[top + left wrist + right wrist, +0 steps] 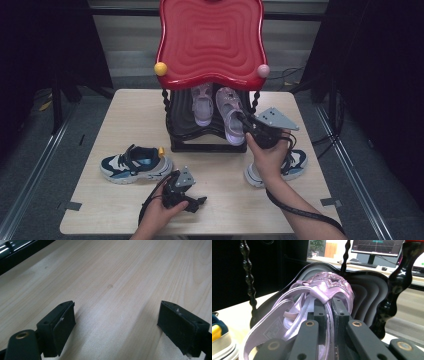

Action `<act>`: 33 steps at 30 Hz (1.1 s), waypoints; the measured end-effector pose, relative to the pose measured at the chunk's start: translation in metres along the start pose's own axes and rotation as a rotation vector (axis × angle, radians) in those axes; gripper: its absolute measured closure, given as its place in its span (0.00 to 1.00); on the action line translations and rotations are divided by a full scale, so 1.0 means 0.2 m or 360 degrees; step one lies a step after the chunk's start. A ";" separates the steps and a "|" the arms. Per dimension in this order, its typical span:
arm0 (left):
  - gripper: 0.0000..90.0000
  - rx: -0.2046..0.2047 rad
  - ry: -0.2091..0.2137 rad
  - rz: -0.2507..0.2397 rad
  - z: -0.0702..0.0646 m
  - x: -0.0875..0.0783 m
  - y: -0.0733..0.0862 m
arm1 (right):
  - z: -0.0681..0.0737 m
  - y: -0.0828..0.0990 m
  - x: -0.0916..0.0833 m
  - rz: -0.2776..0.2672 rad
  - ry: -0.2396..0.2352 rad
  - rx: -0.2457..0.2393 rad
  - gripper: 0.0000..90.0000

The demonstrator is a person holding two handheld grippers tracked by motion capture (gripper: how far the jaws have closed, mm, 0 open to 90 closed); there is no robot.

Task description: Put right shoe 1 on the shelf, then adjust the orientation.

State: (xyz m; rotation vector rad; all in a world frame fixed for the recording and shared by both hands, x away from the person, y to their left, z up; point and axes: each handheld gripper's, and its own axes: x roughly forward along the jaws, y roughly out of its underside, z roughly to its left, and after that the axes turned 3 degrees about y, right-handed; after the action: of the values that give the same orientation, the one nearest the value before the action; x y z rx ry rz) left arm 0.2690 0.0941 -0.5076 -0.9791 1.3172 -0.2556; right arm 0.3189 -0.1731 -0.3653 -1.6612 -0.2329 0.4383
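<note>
On rack's lower shelf (200, 131): right gripper (248, 126) clamping lilac sandal (230, 116) by its side wall.
Lying heel-first at 6 o'clock, toe pointing 12; left gripper (196, 202) idling agape.

The table (125, 115) is pale wood-grain laminate with a smooth, faintly satin surface, and the rack's red top (210, 40) looks like glossy moulded plastic with rippled ridges above a shiny black lower shelf (367, 290) and beaded black posts. The lilac sandal (317, 292) has smooth, slightly pearly synthetic straps with a glittery star patch, while the left gripper (117, 327) shows matt black, rubbery-looking pads
</note>
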 end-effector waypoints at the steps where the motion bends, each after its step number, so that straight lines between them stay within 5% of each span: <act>1: 0.15 0.0000 0.0000 0.0000 0.00 0.00 0.00 | 0.00 0.00 0.01 -0.0003 0.0012 -0.0008 0.93; 33: 0.15 0.0004 0.0001 0.0002 0.00 0.00 0.00 | -0.01 0.05 0.17 -0.0007 0.0151 0.0032 0.93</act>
State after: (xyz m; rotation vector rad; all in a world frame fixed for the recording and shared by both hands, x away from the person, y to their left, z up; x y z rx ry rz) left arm 0.2693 0.0942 -0.5075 -0.9763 1.3176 -0.2567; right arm 0.3484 -0.1623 -0.3807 -1.6566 -0.1615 0.3563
